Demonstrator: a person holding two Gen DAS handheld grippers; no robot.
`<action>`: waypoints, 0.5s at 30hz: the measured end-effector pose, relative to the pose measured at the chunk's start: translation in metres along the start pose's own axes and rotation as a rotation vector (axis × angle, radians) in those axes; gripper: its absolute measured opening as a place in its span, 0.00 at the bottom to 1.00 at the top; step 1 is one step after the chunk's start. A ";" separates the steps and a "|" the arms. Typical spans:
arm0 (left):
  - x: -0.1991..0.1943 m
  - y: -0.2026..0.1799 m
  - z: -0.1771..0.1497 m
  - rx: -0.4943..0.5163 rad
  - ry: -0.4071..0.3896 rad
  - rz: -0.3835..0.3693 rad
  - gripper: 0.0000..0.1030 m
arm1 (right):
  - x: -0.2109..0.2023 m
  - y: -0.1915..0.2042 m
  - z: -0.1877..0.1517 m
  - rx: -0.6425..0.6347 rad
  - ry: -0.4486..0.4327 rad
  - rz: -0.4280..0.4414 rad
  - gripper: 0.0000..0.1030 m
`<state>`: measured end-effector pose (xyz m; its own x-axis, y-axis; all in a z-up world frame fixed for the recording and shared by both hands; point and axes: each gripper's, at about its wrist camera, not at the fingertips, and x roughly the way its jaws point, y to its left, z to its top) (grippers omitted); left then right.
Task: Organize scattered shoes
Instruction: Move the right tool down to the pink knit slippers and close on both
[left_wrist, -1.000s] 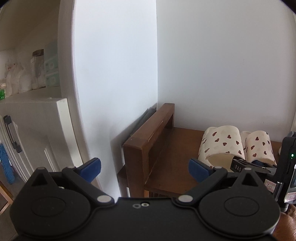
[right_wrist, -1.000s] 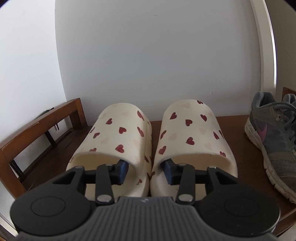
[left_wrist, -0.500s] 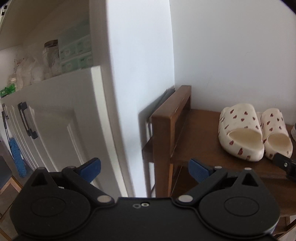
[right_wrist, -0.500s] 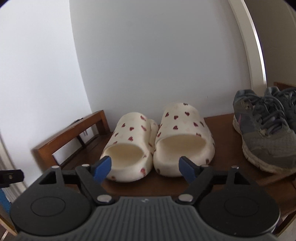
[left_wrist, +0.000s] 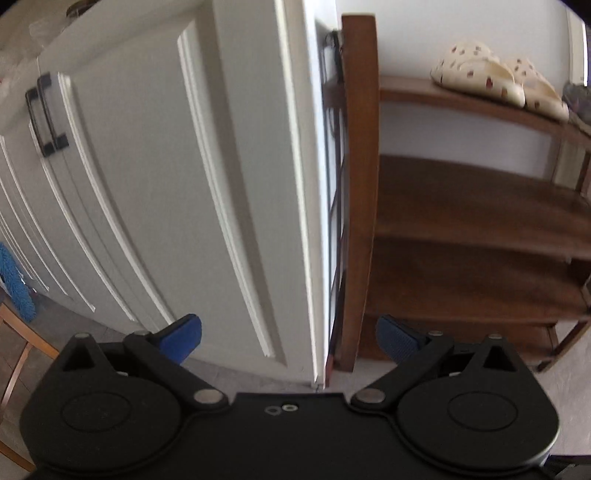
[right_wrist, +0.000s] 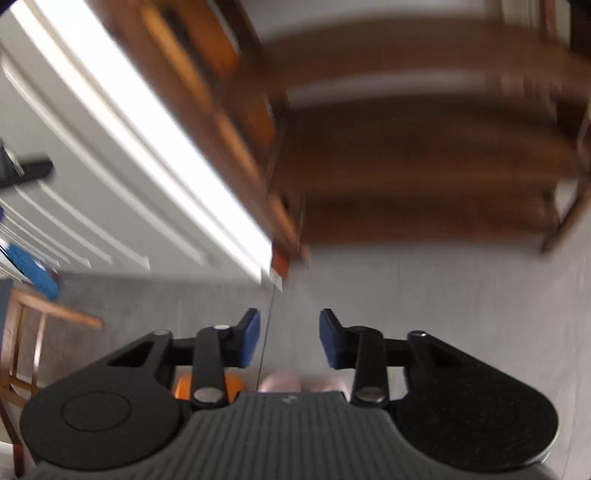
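Slippers (left_wrist: 495, 79) sit on the top shelf (left_wrist: 461, 98), far above both spread, empty tools.

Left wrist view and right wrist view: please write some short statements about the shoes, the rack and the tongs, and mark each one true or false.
1. The cream slippers with red hearts sit on the top shelf of the brown wooden shoe rack. True.
2. The left tongs grip a slipper. False: open, empty.
3. The second shelf holds sneakers. False: it looks bare.
4. The right tongs are open over grey floor. True.
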<state>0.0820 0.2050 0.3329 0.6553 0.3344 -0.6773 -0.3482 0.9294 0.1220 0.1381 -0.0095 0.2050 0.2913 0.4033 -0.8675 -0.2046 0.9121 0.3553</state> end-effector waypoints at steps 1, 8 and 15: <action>0.004 0.004 -0.007 0.003 0.005 0.000 0.99 | 0.014 0.003 -0.013 -0.001 0.032 -0.012 0.40; 0.064 0.024 -0.085 -0.037 0.060 0.049 0.98 | 0.141 0.011 -0.085 -0.030 0.218 -0.039 0.52; 0.110 0.014 -0.154 -0.086 0.116 0.048 0.98 | 0.274 0.001 -0.133 -0.036 0.359 -0.085 0.58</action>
<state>0.0461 0.2312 0.1485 0.5566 0.3532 -0.7520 -0.4364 0.8945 0.0971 0.0940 0.0922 -0.0787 -0.0366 0.2688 -0.9625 -0.2283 0.9354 0.2699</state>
